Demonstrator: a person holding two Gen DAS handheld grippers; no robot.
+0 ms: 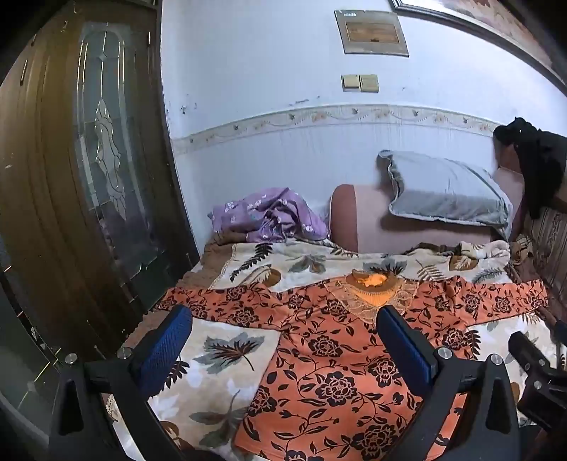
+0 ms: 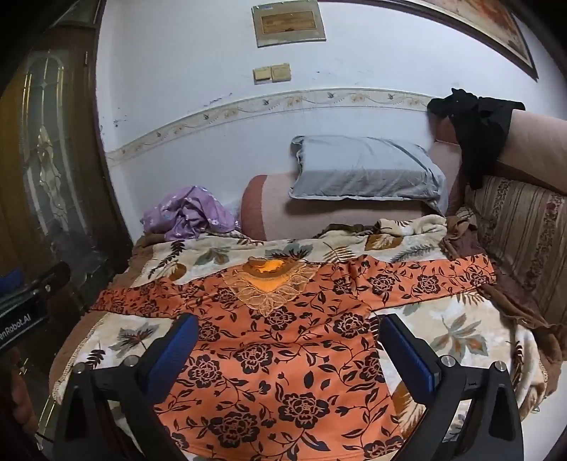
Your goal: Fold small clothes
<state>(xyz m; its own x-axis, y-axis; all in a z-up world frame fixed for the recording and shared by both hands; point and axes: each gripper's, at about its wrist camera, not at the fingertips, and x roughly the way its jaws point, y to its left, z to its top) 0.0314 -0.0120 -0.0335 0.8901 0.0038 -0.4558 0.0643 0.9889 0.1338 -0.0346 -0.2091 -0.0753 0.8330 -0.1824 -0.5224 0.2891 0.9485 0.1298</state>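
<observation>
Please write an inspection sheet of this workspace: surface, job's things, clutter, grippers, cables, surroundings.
Surface: leaf-print blanket covering the bed.
Job's things: orange floral top spread flat, sleeves out, unfolded.
Clutter: crumpled purple cloth, grey pillow on a pink bolster, black garment draped at right.
Grippers: left hand-held gripper and right hand-held gripper open, above the top, holding nothing.
Cables: nothing seen.
Surroundings: wooden door, wall switches, framed plaque.
</observation>
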